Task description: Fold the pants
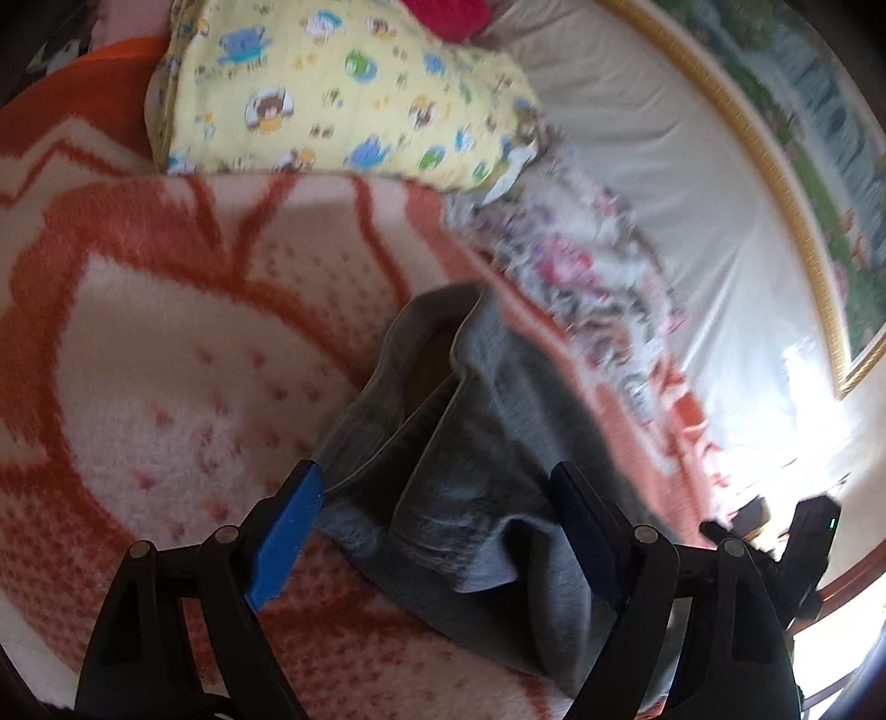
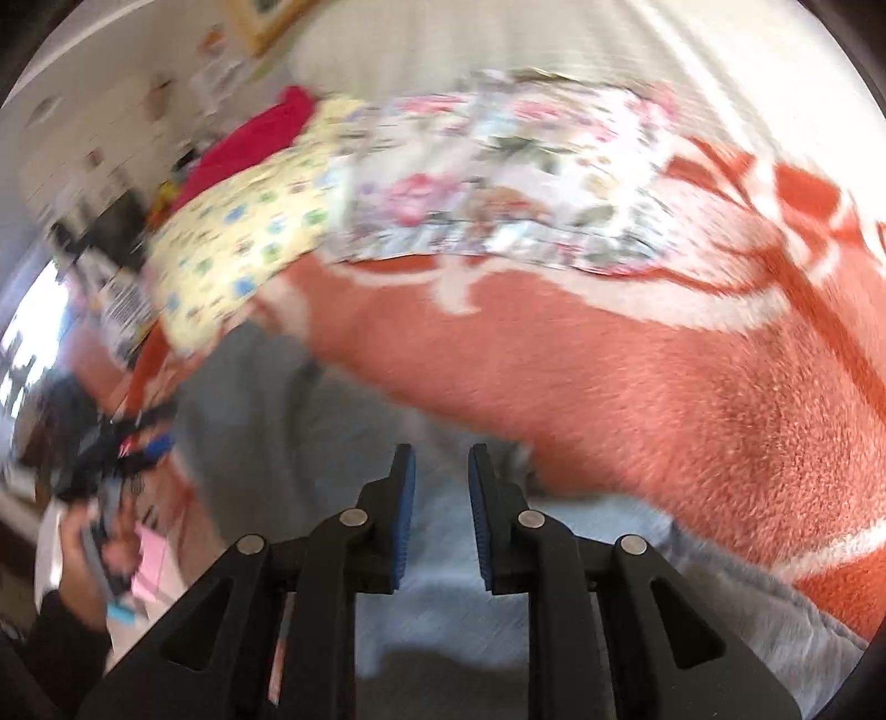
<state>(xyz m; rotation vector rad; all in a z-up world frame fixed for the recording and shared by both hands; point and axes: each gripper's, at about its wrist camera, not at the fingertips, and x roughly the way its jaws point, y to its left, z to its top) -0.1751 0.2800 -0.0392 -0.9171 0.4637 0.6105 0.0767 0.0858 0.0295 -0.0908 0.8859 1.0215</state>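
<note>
Pants [image 1: 459, 459] (grey, bunched) between wide-spread left tool [image 1: 437, 509] fingers, beneath narrowly parted right tool [image 2: 441, 487].

A bed is seen, covered by an orange-and-cream blanket [image 1: 166, 343]. Grey pants [image 1: 470, 443] are laid rumpled on the blanket, toward the side edged by a white sheet [image 1: 664, 183]. A yellow cartoon-print pillow [image 1: 332, 88] is placed at the far end of the blanket, with a floral cloth [image 1: 565, 260] just beside it along the sheet-side edge. Something red [image 1: 448, 16] is partly seen behind the pillow.
</note>
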